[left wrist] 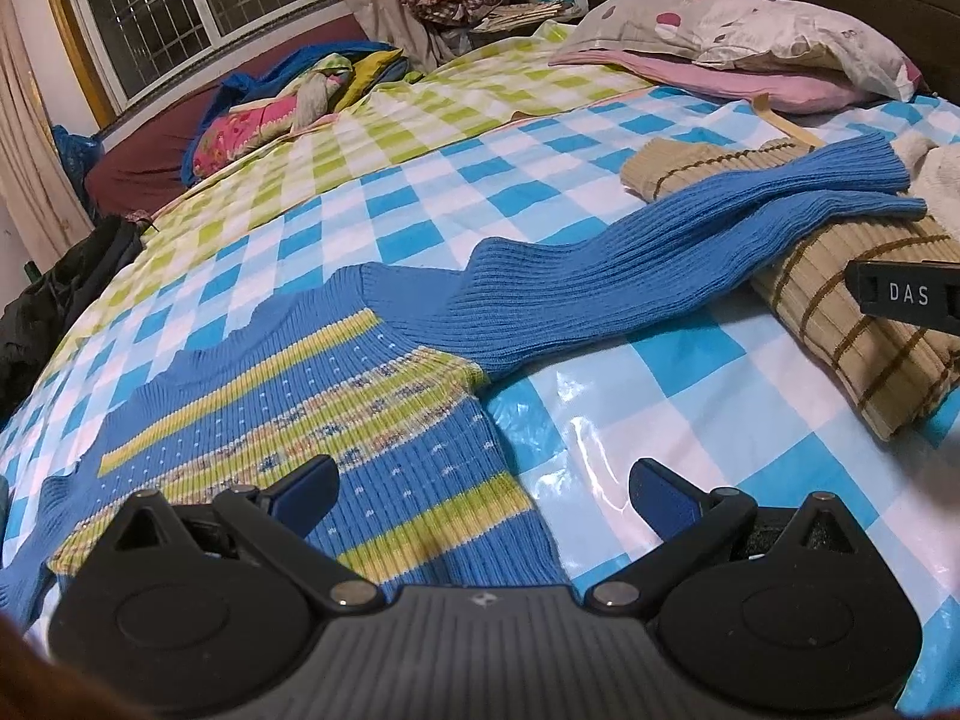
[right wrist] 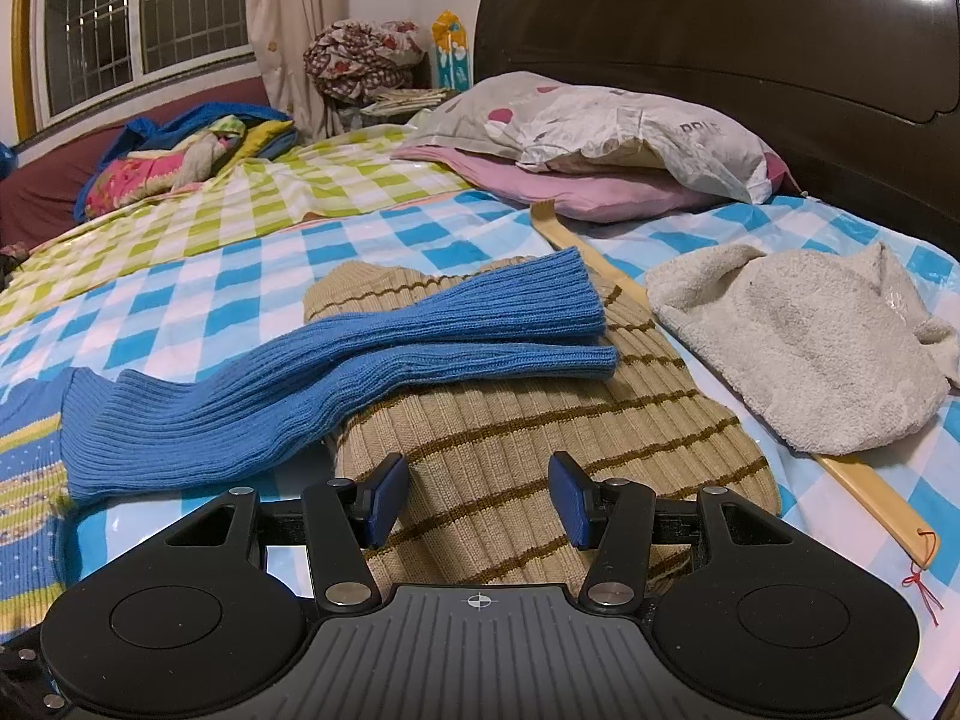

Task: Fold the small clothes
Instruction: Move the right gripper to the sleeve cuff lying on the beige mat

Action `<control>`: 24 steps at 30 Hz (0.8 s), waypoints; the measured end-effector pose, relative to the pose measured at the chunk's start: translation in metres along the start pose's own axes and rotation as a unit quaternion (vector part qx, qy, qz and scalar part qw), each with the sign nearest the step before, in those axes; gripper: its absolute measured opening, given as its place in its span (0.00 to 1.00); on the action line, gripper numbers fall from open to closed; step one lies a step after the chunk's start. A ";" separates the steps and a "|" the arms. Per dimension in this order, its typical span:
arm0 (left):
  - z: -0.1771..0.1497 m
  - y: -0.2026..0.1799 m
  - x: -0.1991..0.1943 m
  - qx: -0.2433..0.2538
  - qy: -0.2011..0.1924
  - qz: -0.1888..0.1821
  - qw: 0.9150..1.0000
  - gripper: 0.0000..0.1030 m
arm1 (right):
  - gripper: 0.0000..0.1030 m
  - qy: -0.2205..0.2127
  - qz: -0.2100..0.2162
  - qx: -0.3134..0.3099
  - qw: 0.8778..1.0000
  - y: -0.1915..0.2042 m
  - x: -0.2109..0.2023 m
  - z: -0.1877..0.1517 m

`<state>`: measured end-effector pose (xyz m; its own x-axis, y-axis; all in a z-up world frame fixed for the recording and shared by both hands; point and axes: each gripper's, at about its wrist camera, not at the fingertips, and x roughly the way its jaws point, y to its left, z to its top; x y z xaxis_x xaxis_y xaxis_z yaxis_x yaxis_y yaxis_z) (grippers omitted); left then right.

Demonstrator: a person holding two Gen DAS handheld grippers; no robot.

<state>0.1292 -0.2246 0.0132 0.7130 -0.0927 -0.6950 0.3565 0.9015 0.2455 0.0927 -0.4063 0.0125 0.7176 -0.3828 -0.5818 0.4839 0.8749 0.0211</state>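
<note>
You're early in the fold. The blue sweater (left wrist: 288, 396) lies spread on the checked sheet (left wrist: 690, 420), body flat just ahead of your left gripper (left wrist: 483, 495), whose jaws stand wide with nothing in them. Both sleeves (right wrist: 336, 360) run off toward two o'clock and drape across the beige striped knit (right wrist: 498, 438), so they're not yet tucked in. Your right gripper (right wrist: 477, 498) hovers over that beige knit, jaws fairly wide, gripping nothing. At one o'clock from it sits a crumpled white towel (right wrist: 810, 348), also unfolded. No basket or bin shows; everything lies loose on the bed.
</note>
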 end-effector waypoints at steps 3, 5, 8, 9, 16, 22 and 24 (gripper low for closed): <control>0.000 0.000 0.000 -0.001 0.002 -0.001 1.000 1.00 | 0.49 0.000 0.000 0.000 1.000 0.000 0.000 0.000; 0.000 0.000 0.000 -0.002 0.002 -0.002 1.000 1.00 | 0.49 0.000 0.000 0.000 1.000 0.000 0.000 0.000; 0.000 0.001 -0.001 -0.005 0.002 -0.004 1.000 1.00 | 0.49 -0.001 0.002 0.002 1.000 -0.001 -0.001 0.000; -0.001 0.001 -0.002 -0.007 0.001 -0.007 1.000 1.00 | 0.49 -0.003 0.005 0.006 1.000 -0.002 -0.002 0.000; 0.001 0.008 -0.007 -0.035 -0.011 -0.022 0.999 1.00 | 0.49 -0.026 0.041 0.108 0.993 -0.032 -0.010 0.007; 0.002 0.008 -0.009 -0.038 -0.039 -0.016 0.998 1.00 | 0.49 -0.017 0.101 0.217 0.971 -0.058 0.004 0.014; 0.002 0.008 -0.006 -0.040 -0.046 -0.012 0.998 1.00 | 0.49 -0.007 0.124 0.242 0.962 -0.061 0.012 0.016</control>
<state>0.1294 -0.2178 0.0209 0.7587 -0.1489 -0.6342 0.3264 0.9294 0.1723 0.0795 -0.4691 0.0172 0.8463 -0.1864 -0.4989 0.4705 0.7008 0.5362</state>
